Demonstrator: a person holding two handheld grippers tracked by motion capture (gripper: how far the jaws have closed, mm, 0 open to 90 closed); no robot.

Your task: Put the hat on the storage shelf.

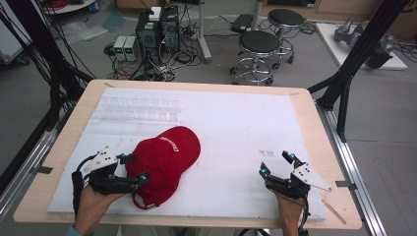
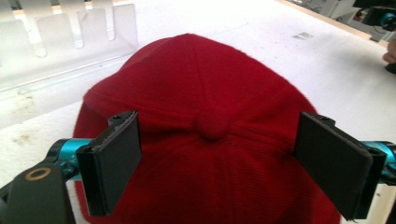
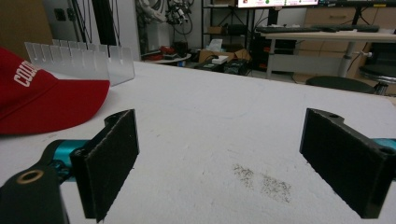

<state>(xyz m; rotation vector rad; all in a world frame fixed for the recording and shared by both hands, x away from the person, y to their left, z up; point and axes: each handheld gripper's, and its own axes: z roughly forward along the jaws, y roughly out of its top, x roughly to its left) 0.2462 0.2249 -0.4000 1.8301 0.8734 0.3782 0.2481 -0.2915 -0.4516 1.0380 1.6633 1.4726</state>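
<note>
Fingers of left gripper point(image 1: 132, 168) spread wide, straddling rear of red cap point(image 1: 164, 160), no pad seen touching | right gripper point(image 1: 276, 163) fingers wide, nothing between them, over bare white sheet well right of cap | cap crown-up on tabletop point(image 1: 305, 105), near-left, brim pointing away | clear slotted rack point(image 1: 140, 109) just beyond cap

Grey floor point(image 1: 49, 98), two black stools point(image 1: 259, 43), cabled computers point(image 1: 158, 29).

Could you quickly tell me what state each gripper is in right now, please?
Left gripper: open, jaws spread on either side of the red cap, not closed on it.
Right gripper: open, holding nothing, over the white table surface.
</note>
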